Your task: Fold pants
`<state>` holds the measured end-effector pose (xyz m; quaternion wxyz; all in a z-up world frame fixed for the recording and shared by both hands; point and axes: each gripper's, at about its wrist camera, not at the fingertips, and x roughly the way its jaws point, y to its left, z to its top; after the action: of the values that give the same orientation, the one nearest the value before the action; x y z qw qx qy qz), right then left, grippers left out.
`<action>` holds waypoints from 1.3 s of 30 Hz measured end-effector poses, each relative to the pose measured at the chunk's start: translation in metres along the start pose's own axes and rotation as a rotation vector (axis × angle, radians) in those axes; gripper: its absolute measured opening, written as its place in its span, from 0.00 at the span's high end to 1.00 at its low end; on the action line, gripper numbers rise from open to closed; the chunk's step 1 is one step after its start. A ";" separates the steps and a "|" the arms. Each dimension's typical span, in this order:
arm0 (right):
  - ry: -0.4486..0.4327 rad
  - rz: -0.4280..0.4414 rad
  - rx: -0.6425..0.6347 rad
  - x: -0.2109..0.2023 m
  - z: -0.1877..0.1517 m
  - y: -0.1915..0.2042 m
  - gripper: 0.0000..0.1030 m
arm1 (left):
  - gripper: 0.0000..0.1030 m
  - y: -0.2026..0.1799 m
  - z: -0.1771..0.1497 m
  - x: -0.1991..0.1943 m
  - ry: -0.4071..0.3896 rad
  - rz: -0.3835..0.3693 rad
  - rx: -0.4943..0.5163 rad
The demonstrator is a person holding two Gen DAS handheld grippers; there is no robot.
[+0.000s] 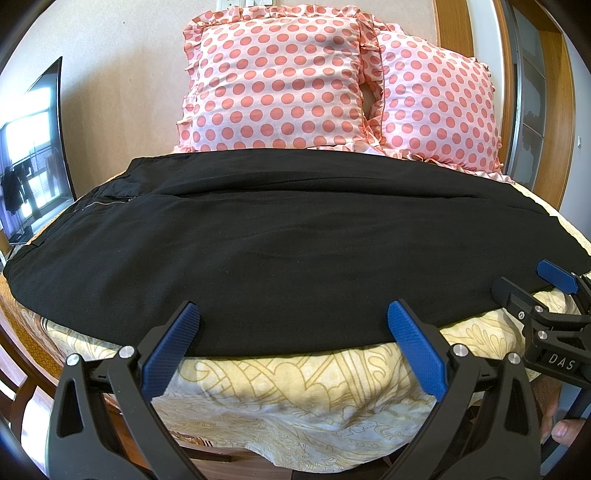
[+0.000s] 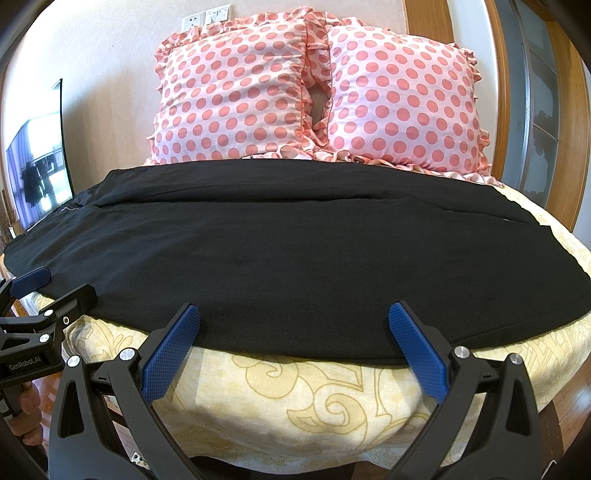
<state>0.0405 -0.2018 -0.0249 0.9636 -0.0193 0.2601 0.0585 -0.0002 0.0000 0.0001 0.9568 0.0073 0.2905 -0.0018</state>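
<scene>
Black pants (image 1: 280, 240) spread flat across the yellow bedsheet (image 1: 295, 387).
Left gripper (image 1: 293, 317) and right gripper (image 2: 293, 317) sit at six o'clock by the hem, jaws apart; polka-dot pillows (image 2: 314, 92) at twelve.

Pants (image 1: 288, 236) lie across the bed (image 1: 295, 380), two pillows (image 1: 280, 77) side by side behind them.

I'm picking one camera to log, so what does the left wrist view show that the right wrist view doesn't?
Only the left wrist view shows the zipper at the pants' left end and the right tool from the side. Only the right wrist view shows the wall sockets and the left tool from the side. Both show the black pants spread on the bed, two dotted pillows, and open tools at the near edge.
</scene>
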 end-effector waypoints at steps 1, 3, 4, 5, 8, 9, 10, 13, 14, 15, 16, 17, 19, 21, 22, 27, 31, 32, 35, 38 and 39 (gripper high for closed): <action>0.000 0.000 0.000 0.000 0.000 0.000 0.01 | 0.02 0.000 0.000 0.000 0.000 0.000 0.000; 0.000 0.000 0.000 0.000 0.000 0.000 0.01 | 0.02 0.000 0.000 0.000 0.000 0.000 0.000; 0.000 0.000 0.000 0.000 0.000 0.000 0.01 | 0.02 0.000 0.000 0.000 0.000 0.000 0.000; 0.000 0.000 0.000 0.000 0.000 0.000 0.01 | 0.02 0.000 0.000 0.000 0.000 0.000 0.000; 0.000 0.000 0.000 0.000 0.001 0.000 0.01 | 0.02 0.000 0.000 0.000 -0.001 0.000 0.000; 0.000 0.000 0.000 0.000 0.001 0.000 0.01 | 0.02 0.000 0.000 0.000 -0.001 0.000 0.000; 0.000 0.000 0.000 0.000 0.001 0.000 0.01 | 0.02 0.000 0.000 0.000 -0.001 0.000 0.000; 0.000 0.000 0.001 0.000 0.000 0.000 0.01 | 0.02 0.000 0.000 0.000 -0.001 0.000 0.000; 0.000 0.000 0.000 0.000 0.000 0.000 0.01 | 0.02 0.000 0.000 0.000 -0.001 0.000 0.000; 0.000 0.000 0.000 0.000 0.000 0.000 0.01 | 0.02 0.000 0.000 0.000 -0.001 0.000 0.000; 0.001 0.000 0.001 0.001 -0.001 0.000 0.01 | 0.02 0.000 0.000 0.000 0.000 0.000 0.000; 0.001 0.001 0.001 0.001 -0.001 0.000 0.01 | 0.02 0.000 0.000 0.000 0.001 0.000 0.000; 0.005 0.002 0.000 0.001 -0.001 -0.001 0.01 | 0.02 0.000 0.000 0.000 0.008 0.001 0.002; 0.030 0.020 -0.012 0.001 -0.001 -0.003 0.01 | 0.02 0.000 0.002 0.001 0.023 -0.002 0.003; 0.054 0.043 -0.018 0.003 0.002 -0.005 0.01 | 0.02 0.000 0.003 0.002 0.034 -0.004 0.004; -0.026 0.077 0.065 -0.009 0.042 -0.054 0.01 | 0.02 0.009 0.014 -0.005 0.060 -0.039 -0.020; -0.022 -0.009 0.175 0.006 0.101 -0.120 0.01 | 0.02 0.022 0.023 -0.026 -0.069 -0.102 -0.079; 0.004 -0.034 0.239 0.018 0.119 -0.144 0.01 | 0.02 0.025 0.026 -0.029 -0.094 -0.111 -0.092; 0.075 -0.118 0.366 0.056 0.151 -0.191 0.01 | 0.02 0.030 0.032 -0.029 -0.115 -0.136 -0.115; 0.186 -0.270 0.467 0.117 0.175 -0.240 0.14 | 0.02 0.032 0.035 -0.022 -0.104 -0.174 -0.126; 0.212 -0.302 0.500 0.133 0.179 -0.255 0.19 | 0.02 0.032 0.035 -0.019 -0.100 -0.182 -0.126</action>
<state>0.2750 -0.4291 0.0650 0.9038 0.1739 0.3594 -0.1537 0.0039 0.0319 0.0401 0.9646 -0.0793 0.2412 -0.0707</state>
